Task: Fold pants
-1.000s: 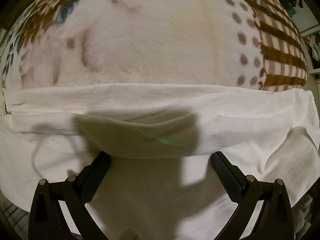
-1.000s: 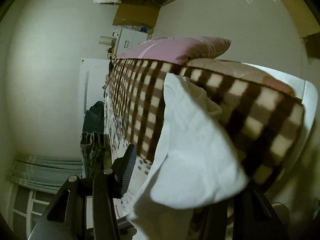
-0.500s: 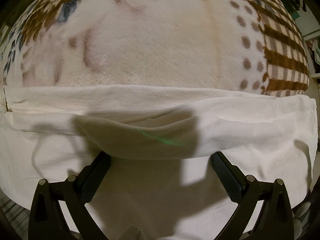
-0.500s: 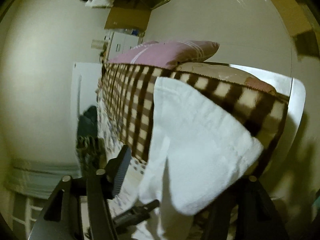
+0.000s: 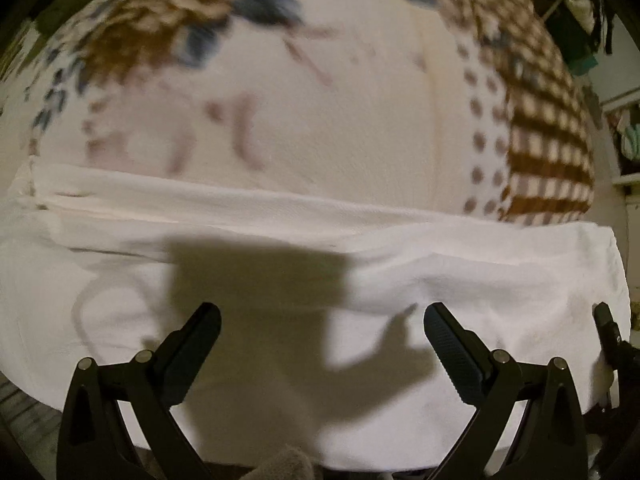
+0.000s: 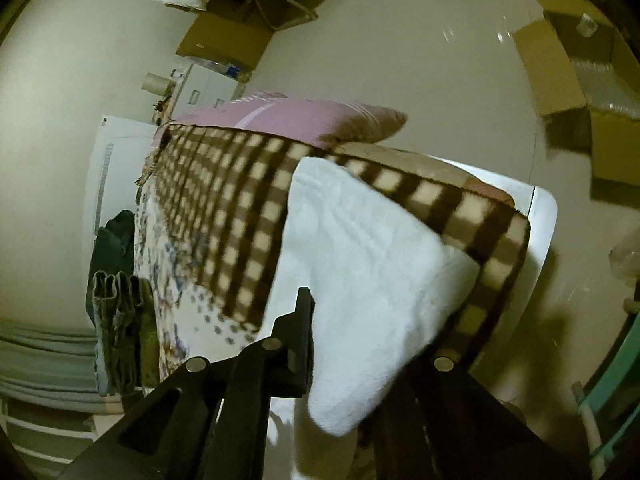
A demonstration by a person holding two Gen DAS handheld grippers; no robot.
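Note:
White pants (image 5: 480, 280) lie flat across a patterned blanket (image 5: 320, 120), folded lengthwise with a long straight edge. My left gripper (image 5: 322, 312) hangs open just above them, pointing straight down, nothing between its fingers. A finger of my right gripper (image 5: 606, 320) shows at the pants' right end. In the right wrist view the pants' corner (image 6: 360, 260) drapes over the bed edge. My right gripper (image 6: 344, 332) is closing its jaws on that corner. One finger (image 6: 302, 320) presses on the cloth and the other is hidden behind it.
The checked blanket (image 6: 224, 220) covers a bed with a pink pillow (image 6: 300, 120) at its far end. Folded dark clothes (image 6: 120, 340) lie beside the bed. Cardboard boxes (image 6: 580, 80) stand on the floor. The white bed frame (image 6: 540, 220) shows under the blanket.
The right gripper's jaws swung from wide apart to closed on the pants' corner and rose. The left gripper lifted back from the cloth, and the bulging fold near it now lies flat.

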